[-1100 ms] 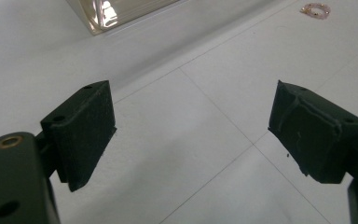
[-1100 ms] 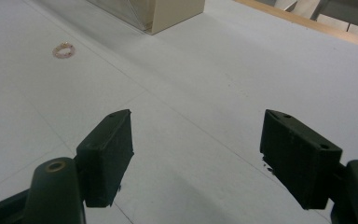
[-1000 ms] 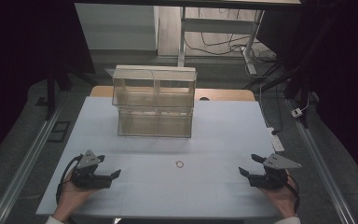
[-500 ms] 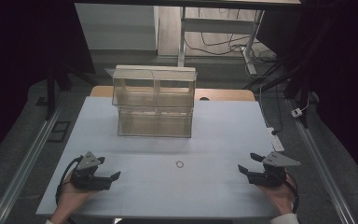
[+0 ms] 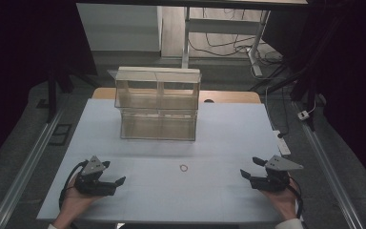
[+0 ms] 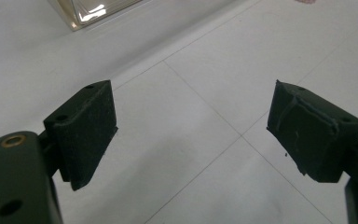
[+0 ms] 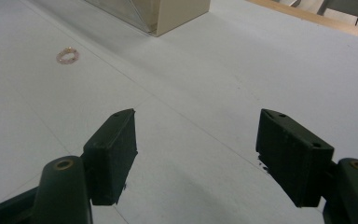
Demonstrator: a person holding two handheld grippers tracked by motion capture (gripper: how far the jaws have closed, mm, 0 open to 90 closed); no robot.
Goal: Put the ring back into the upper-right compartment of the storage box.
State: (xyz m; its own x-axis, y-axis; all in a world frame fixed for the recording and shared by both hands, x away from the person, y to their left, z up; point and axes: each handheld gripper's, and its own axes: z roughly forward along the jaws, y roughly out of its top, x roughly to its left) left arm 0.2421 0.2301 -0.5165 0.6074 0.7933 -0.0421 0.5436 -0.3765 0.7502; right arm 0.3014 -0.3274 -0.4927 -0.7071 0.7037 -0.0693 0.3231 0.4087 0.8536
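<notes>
A small pink ring point(image 5: 184, 167) lies flat on the white table top point(image 5: 228, 129), midway between my two grippers. Behind it stands a clear plastic drawer box point(image 5: 157, 102) with two tiers. My left gripper point(image 5: 114, 172) rests near the front left, open, with nothing between its jaws point(image 6: 191, 135). My right gripper point(image 5: 250, 167) is at the front right, also open and empty point(image 7: 196, 149). In the right gripper view the ring point(image 7: 67, 56) lies ahead and to the left, and the box's corner point(image 7: 168, 11) sits at the top edge.
A wooden desk edge point(image 5: 228, 97) shows behind the white top. Metal rails point(image 5: 33, 157) run along both sides. Cables and a table leg point(image 5: 255, 52) lie on the floor beyond. A corner of the clear box point(image 6: 98, 9) is at the top of the left gripper view.
The right gripper has edged slightly to the left and toward the person. The left gripper and the ring have stayed in place.
</notes>
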